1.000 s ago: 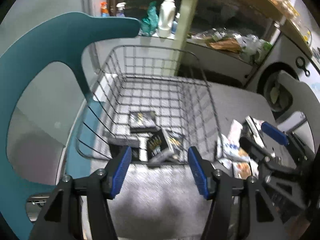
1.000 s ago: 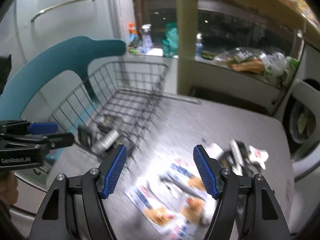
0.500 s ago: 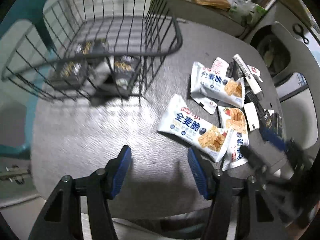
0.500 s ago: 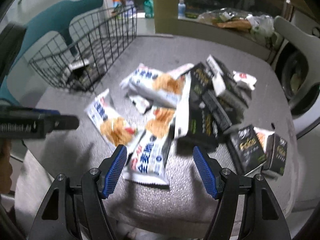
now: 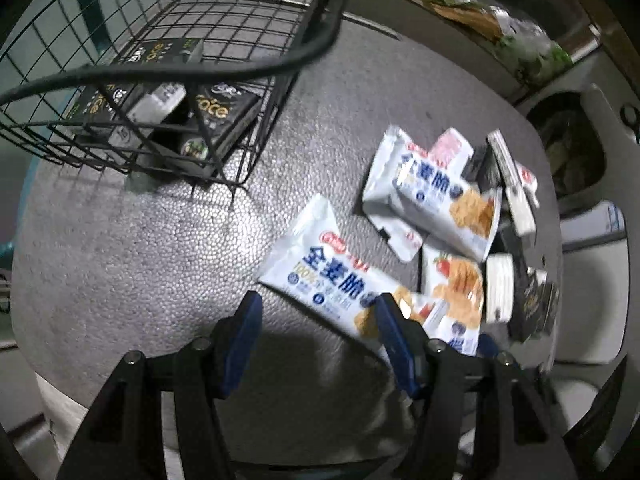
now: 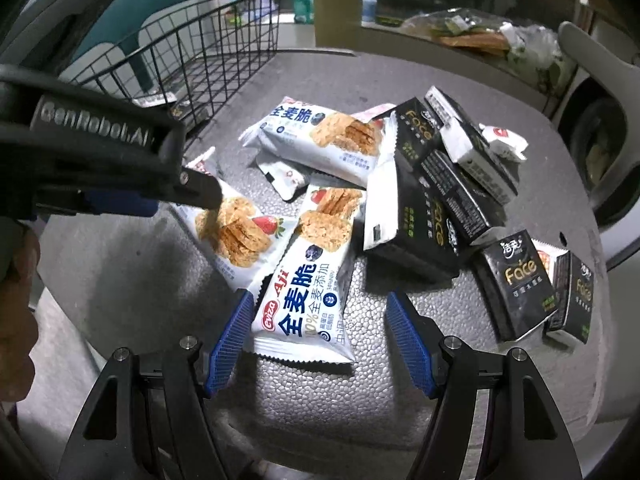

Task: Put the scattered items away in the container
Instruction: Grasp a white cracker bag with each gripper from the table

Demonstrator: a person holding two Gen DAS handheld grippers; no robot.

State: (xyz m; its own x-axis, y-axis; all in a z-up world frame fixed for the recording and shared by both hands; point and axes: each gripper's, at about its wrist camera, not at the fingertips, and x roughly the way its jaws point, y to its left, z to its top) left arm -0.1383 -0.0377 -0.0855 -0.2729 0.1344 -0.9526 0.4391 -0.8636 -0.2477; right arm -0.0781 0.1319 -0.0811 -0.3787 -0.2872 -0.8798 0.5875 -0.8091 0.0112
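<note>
A black wire basket (image 5: 312,46) stands on the grey table at the upper left with several black packs (image 5: 224,110) inside. White cracker packets and black tissue packs lie scattered to its right. My left gripper (image 5: 318,334) is open, pointing down at a strawberry cracker packet (image 5: 332,280) whose end lies beside its right pad. In the right wrist view that left gripper (image 6: 188,194) hangs over the same packet (image 6: 240,236). My right gripper (image 6: 320,340) is open with the lower end of a blue-print cracker packet (image 6: 308,296) between its fingers, apart from the pads.
Another cracker packet (image 6: 324,136) and small white sachets lie further back. Black tissue packs (image 6: 516,280) pile up on the right near the table's edge. A teal chair (image 6: 160,4) stands behind the basket, a washing machine (image 6: 600,132) at the right. A hand (image 6: 16,300) shows at the left.
Both grippers have sunk and tipped downward, from facing the basket to hanging low over the cracker packets. Their jaws stand as wide as before.
</note>
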